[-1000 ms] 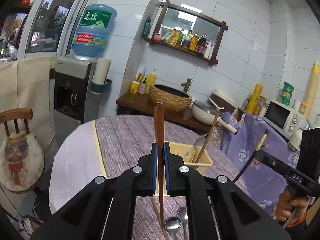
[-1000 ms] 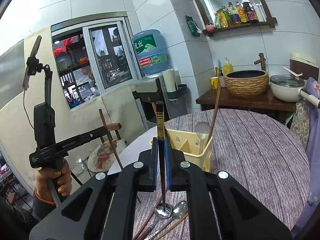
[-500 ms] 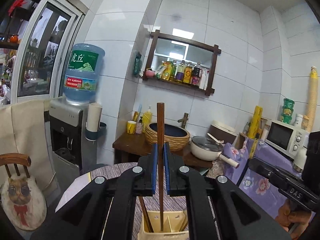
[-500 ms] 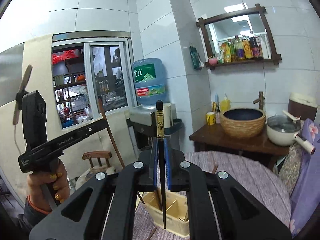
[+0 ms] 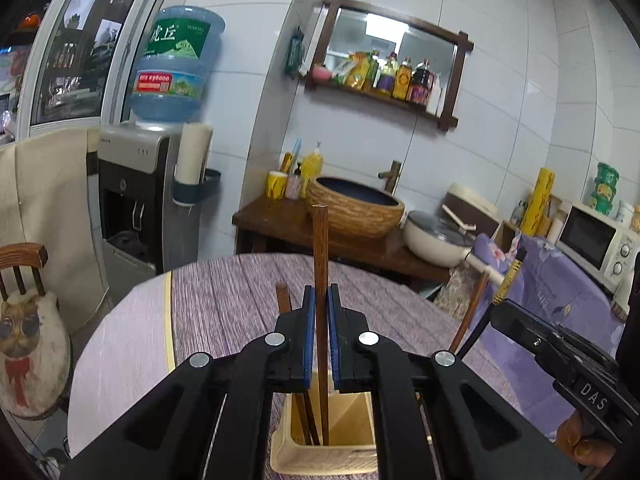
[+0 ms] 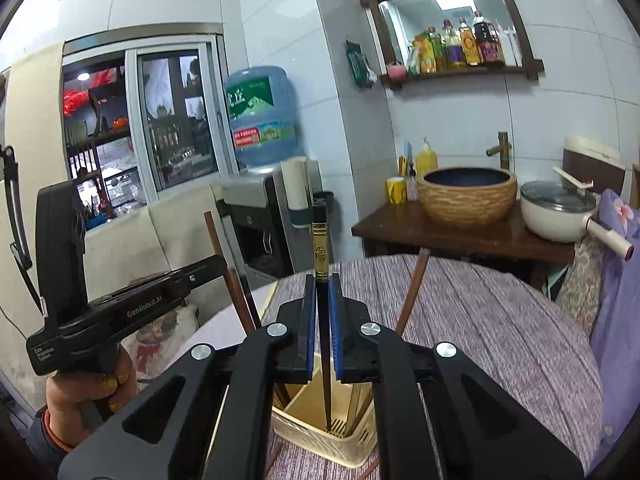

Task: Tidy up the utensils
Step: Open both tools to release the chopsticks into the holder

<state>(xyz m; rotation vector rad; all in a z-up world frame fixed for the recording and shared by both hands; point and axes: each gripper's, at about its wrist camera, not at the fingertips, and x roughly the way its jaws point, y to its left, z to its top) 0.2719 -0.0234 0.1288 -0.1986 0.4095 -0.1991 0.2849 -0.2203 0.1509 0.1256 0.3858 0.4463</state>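
Observation:
My left gripper (image 5: 320,300) is shut on a brown wooden chopstick (image 5: 321,248) held upright; its lower end reaches into a compartment of the cream utensil holder (image 5: 344,454), beside another brown chopstick (image 5: 283,300) standing there. My right gripper (image 6: 321,288) is shut on a black chopstick with a gold band (image 6: 320,240), also upright, tip down inside the utensil holder (image 6: 320,440). A wooden-handled utensil (image 6: 414,292) leans in that holder. Each view shows the other gripper off to one side: the right gripper (image 5: 496,312) and the left gripper (image 6: 224,262).
The holder stands on a round table with a purple striped cloth (image 6: 500,328). Behind it are a wooden side table with a woven basin (image 5: 356,210) and a white pot (image 5: 436,240), a water dispenser (image 5: 140,196), a chair (image 5: 24,256) at left and a microwave (image 5: 592,240) at right.
Both grippers moved forward over the holder with their chopsticks and tilted down a little; the spoons on the table slid out of view and the chopstick tips now sit inside the holder.

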